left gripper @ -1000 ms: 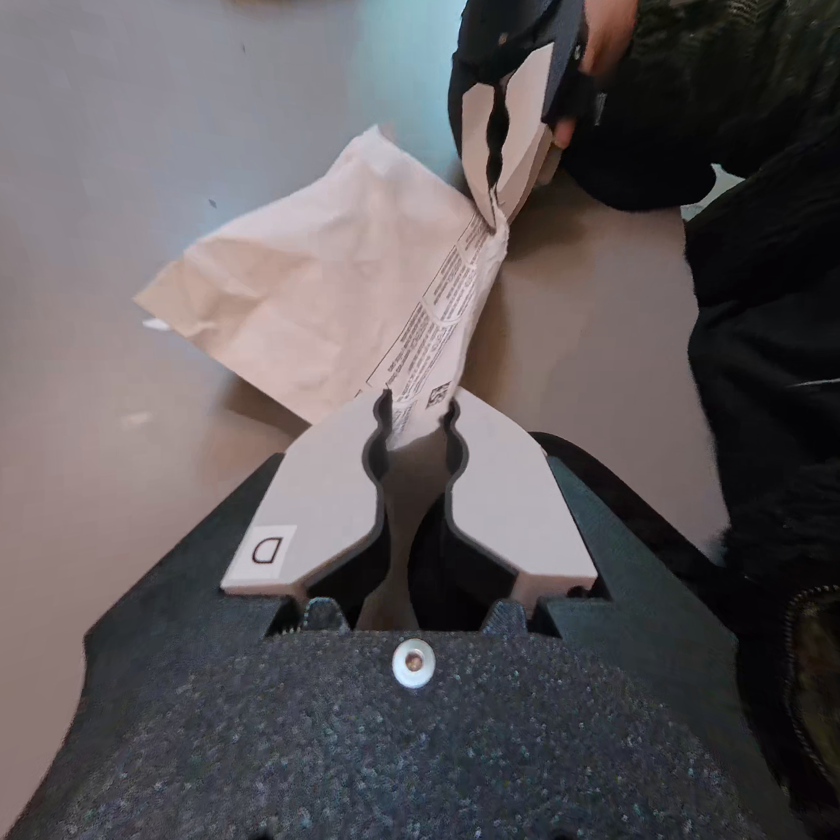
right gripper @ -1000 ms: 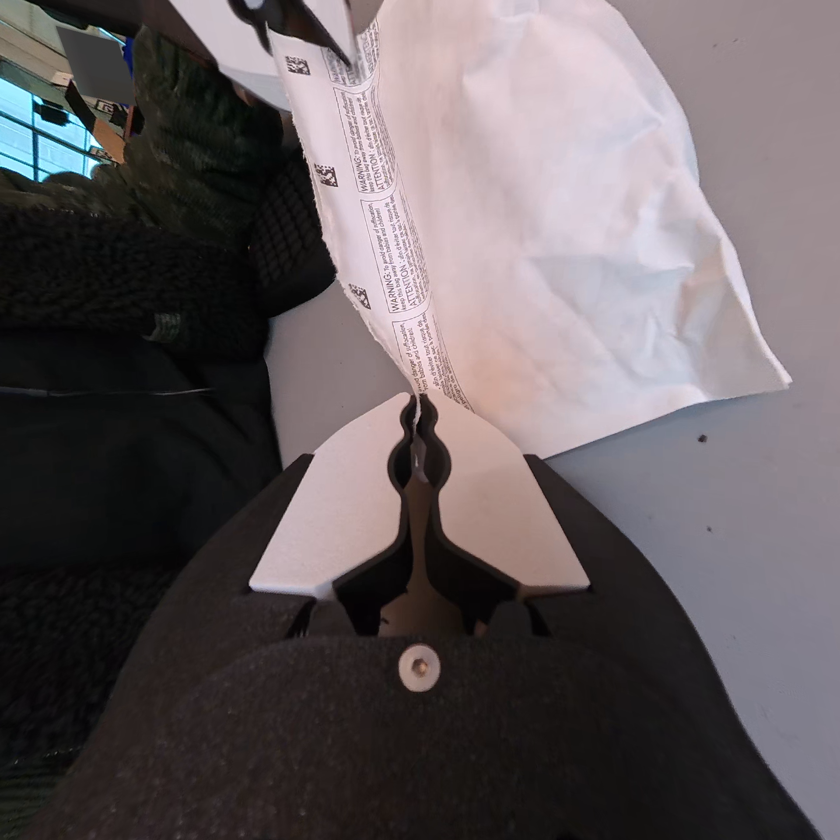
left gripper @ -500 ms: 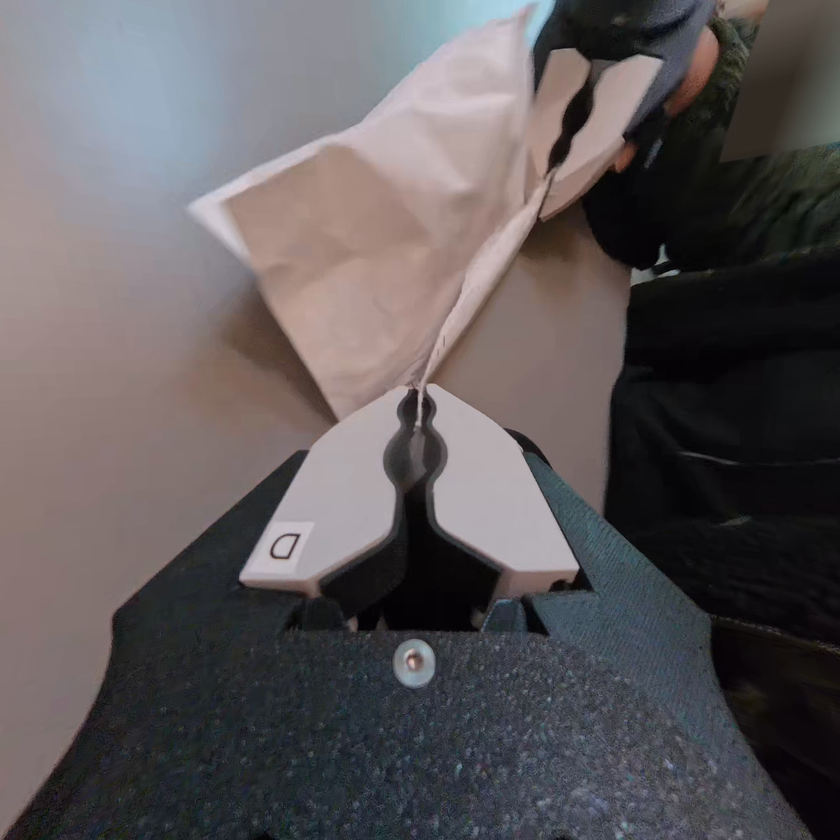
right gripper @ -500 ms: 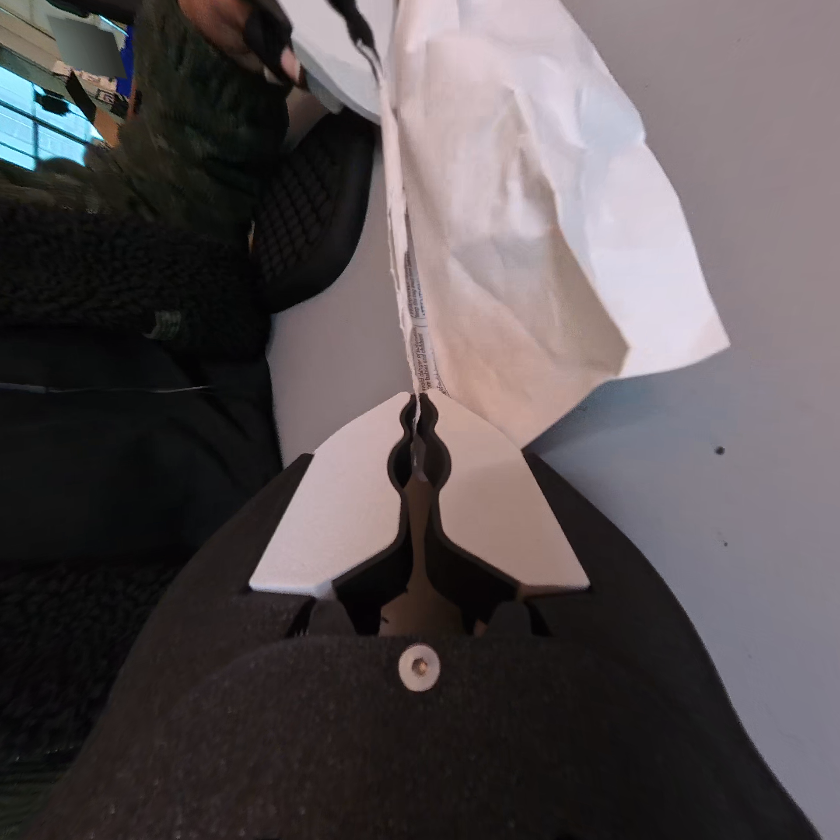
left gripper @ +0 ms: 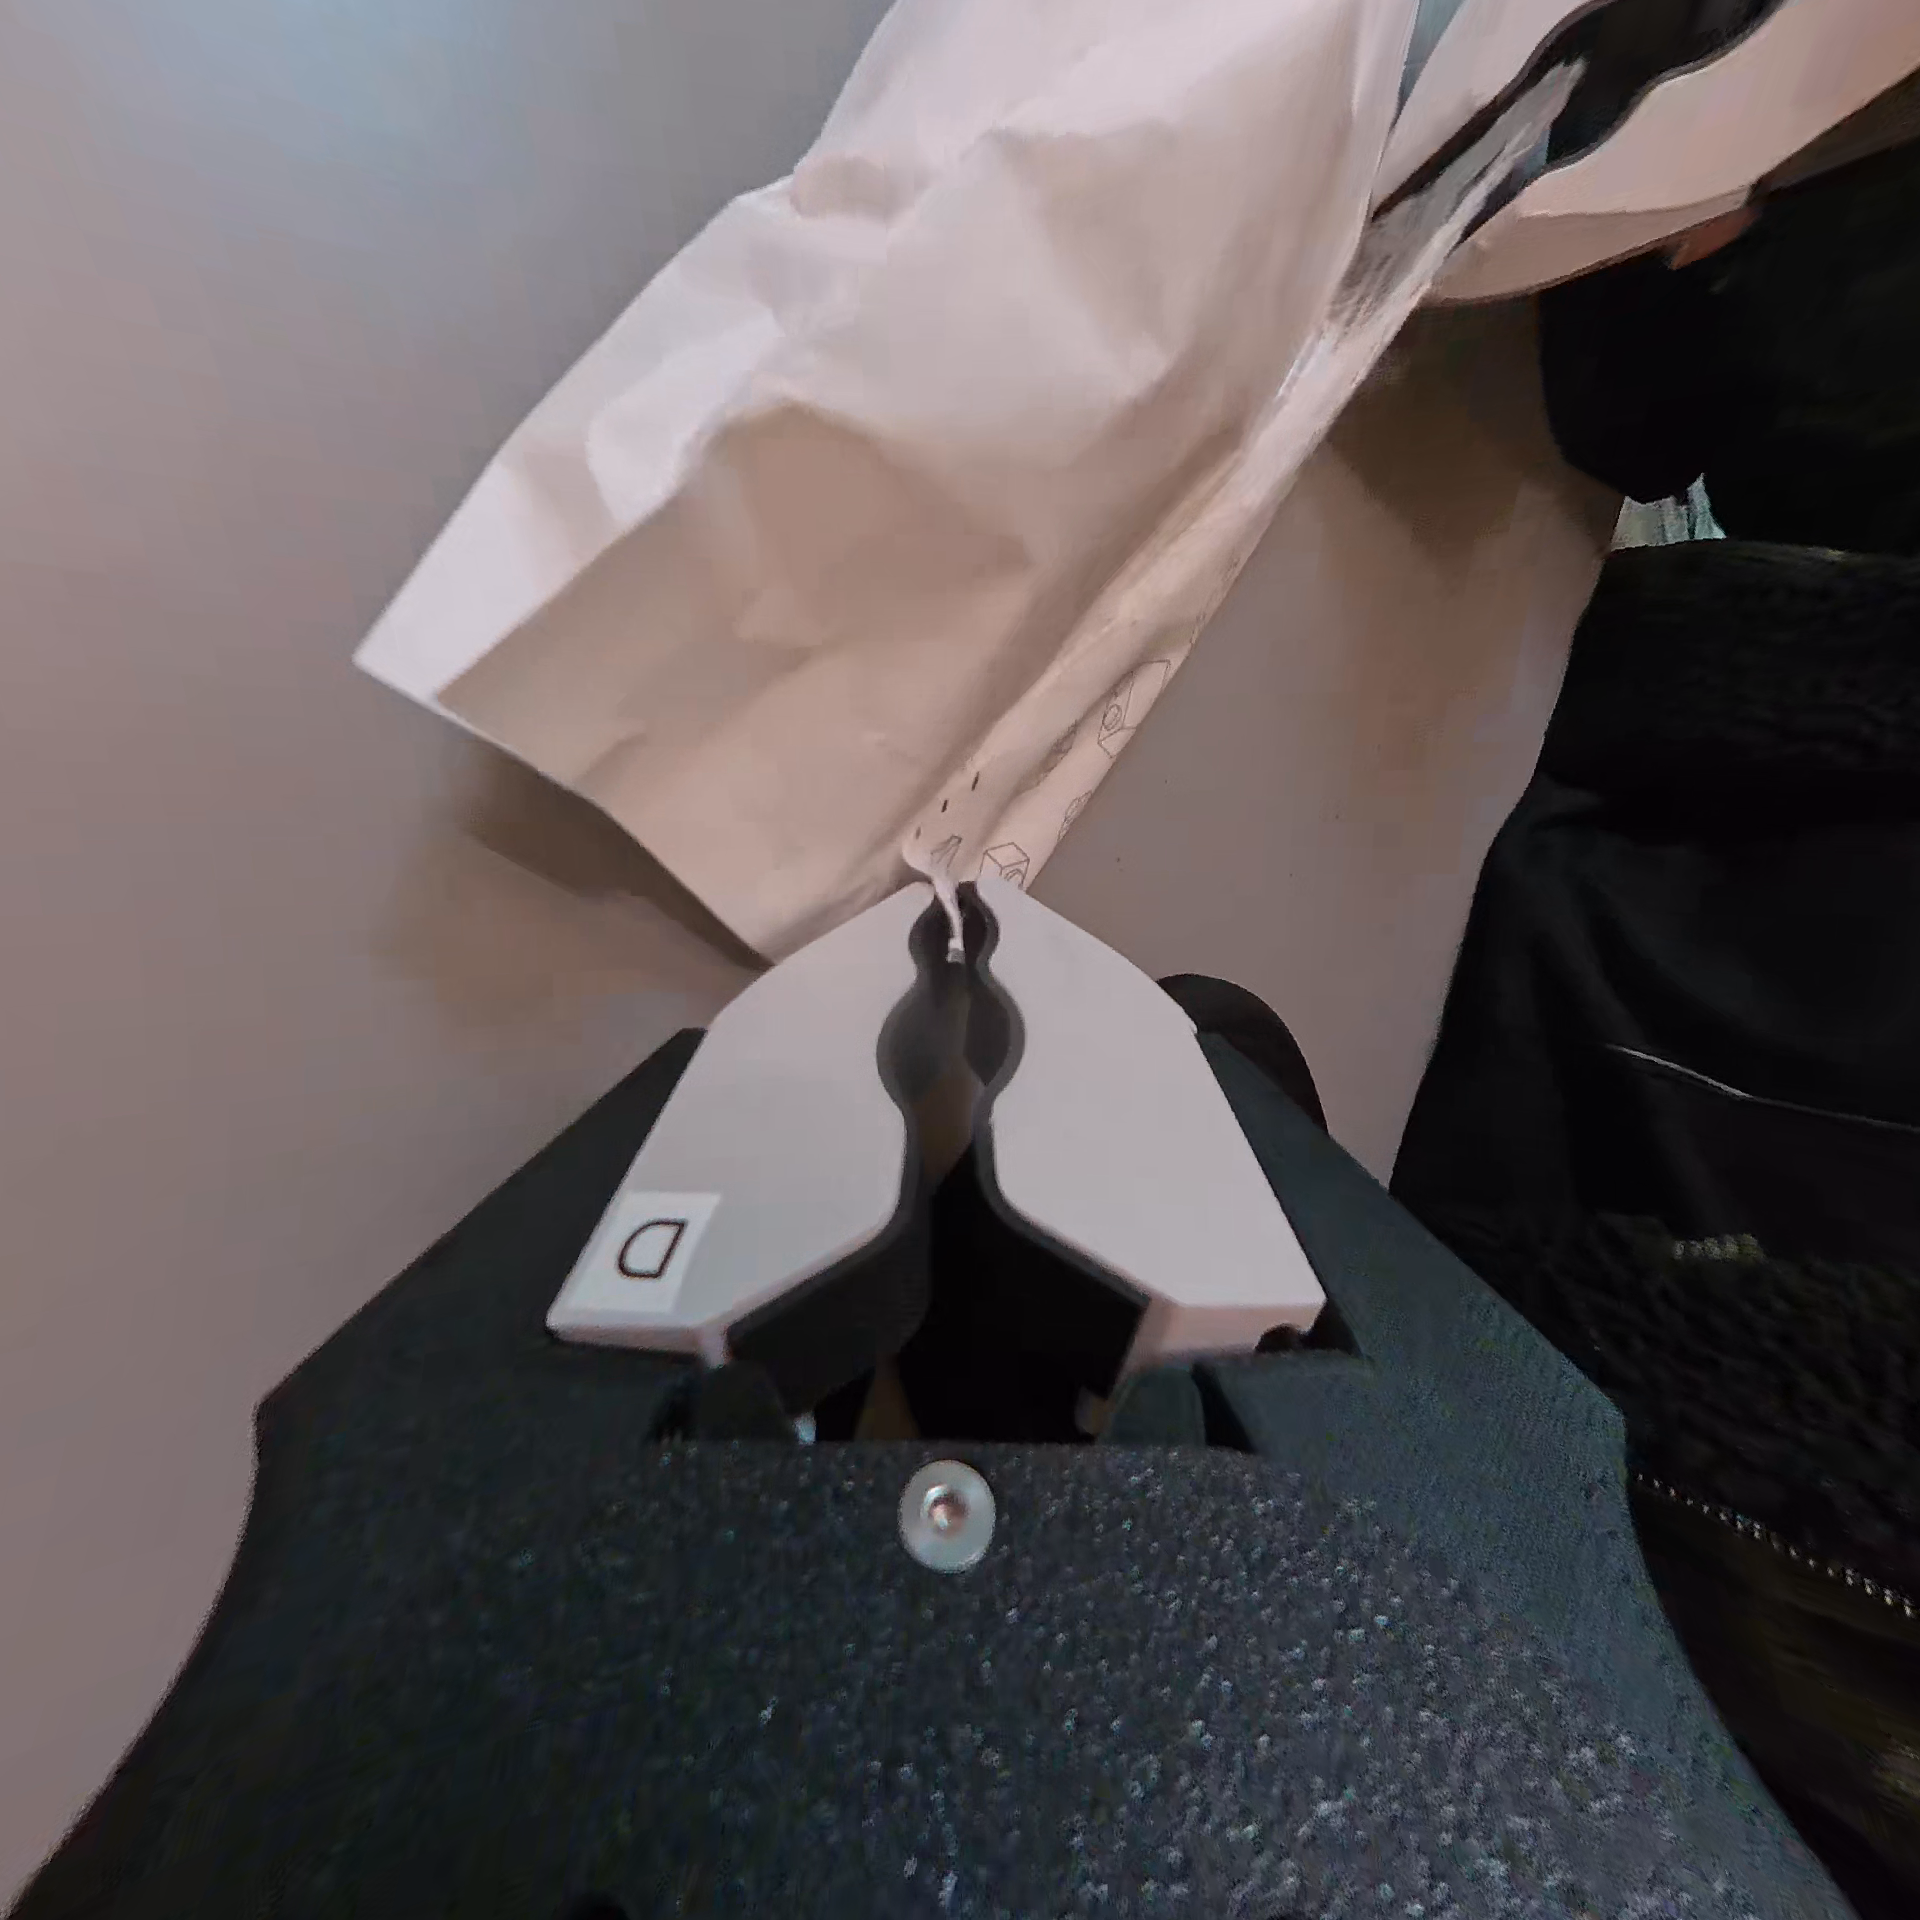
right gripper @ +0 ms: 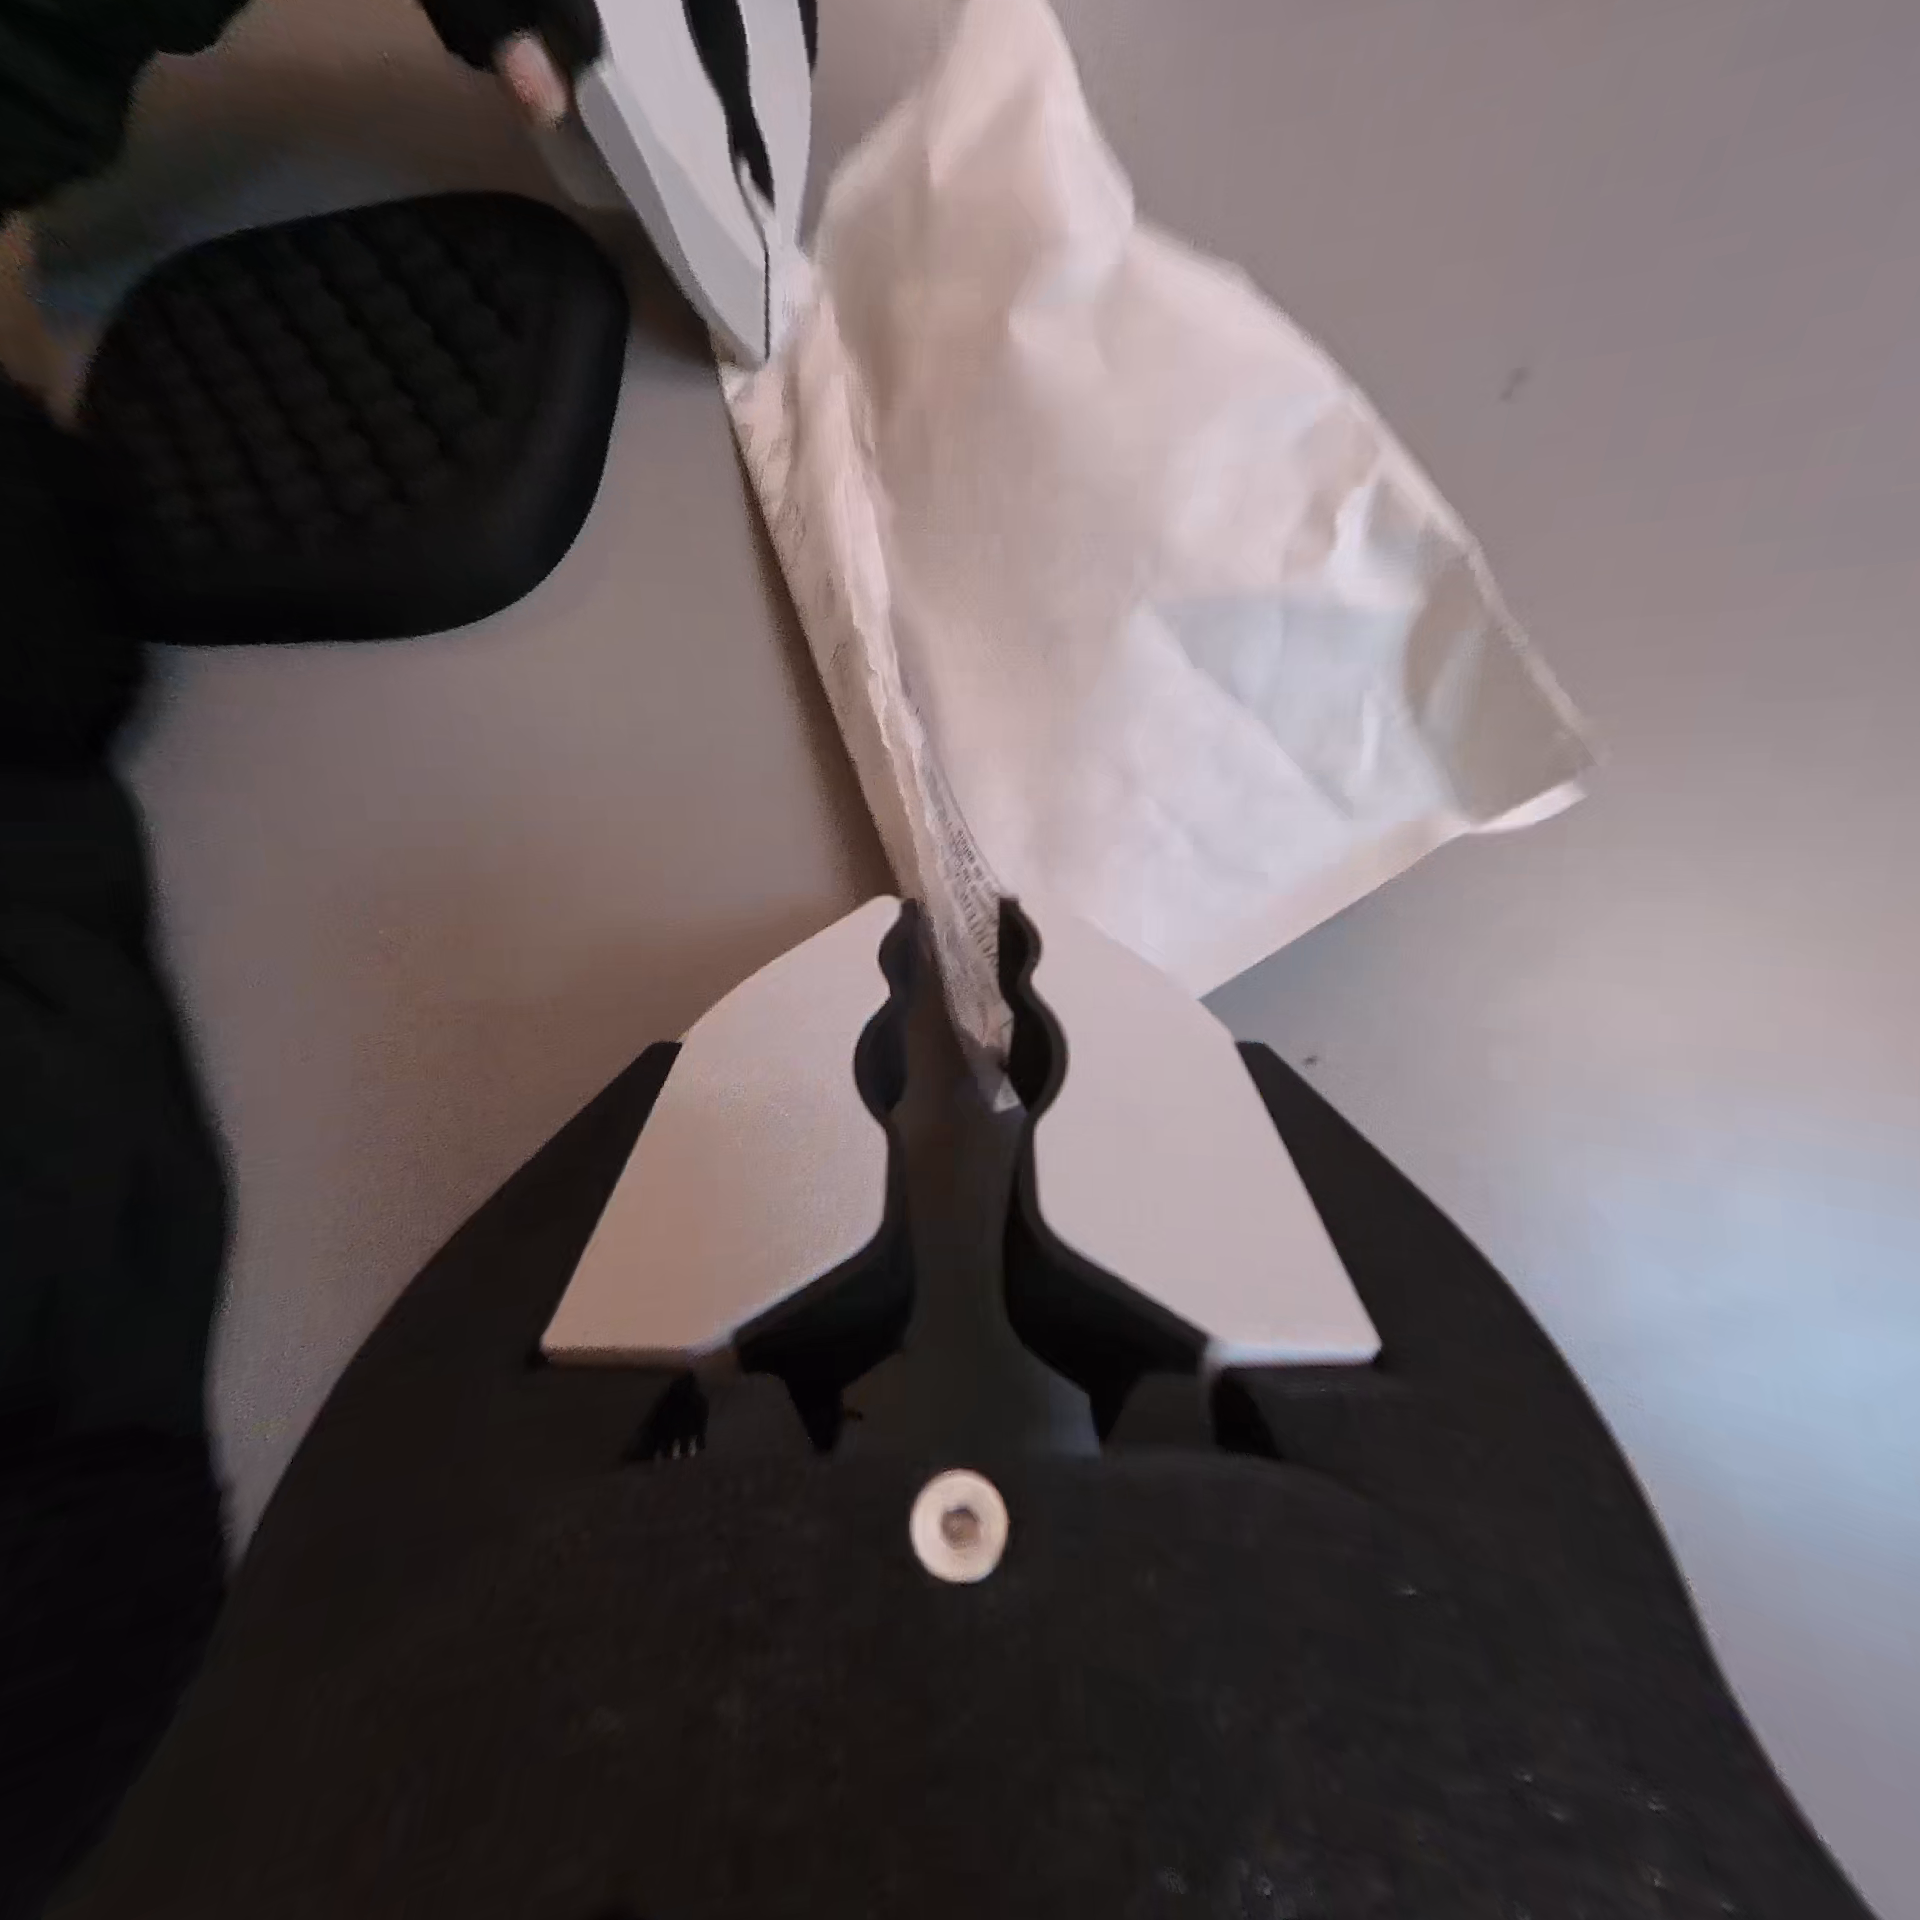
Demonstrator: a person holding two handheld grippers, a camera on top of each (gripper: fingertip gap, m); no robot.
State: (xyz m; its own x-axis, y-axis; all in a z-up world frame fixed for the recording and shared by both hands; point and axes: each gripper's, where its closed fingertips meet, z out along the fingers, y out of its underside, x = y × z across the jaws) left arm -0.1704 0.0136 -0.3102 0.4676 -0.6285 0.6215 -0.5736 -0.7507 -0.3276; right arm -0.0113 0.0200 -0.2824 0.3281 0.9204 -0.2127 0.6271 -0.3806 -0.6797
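A crumpled white paper bag (left gripper: 883,468) with a printed edge hangs above the grey table (left gripper: 208,727). My left gripper (left gripper: 958,914) is shut on one corner of the bag's printed edge. In the right wrist view the bag (right gripper: 1143,571) is stretched between both grippers. My right gripper (right gripper: 958,914) has its jaws slightly apart, and the printed edge lies loose in the gap against the right finger. The left gripper (right gripper: 769,332) shows at the top there, pinching the far corner. The right gripper (left gripper: 1538,114) shows blurred at the top right of the left wrist view.
A person in dark clothing (left gripper: 1714,831) sits along the table's edge. A black mesh chair part (right gripper: 343,416) lies at the left in the right wrist view. A hand (right gripper: 520,73) holds the left gripper. Bare table (right gripper: 1610,1247) lies to the right. Some 15 cm of space lies between my two pairs of fingers.
The left gripper closed on the bag's corner. Both grippers lifted the bag off the table. The right gripper's jaws, shut on the edge before, have now parted.
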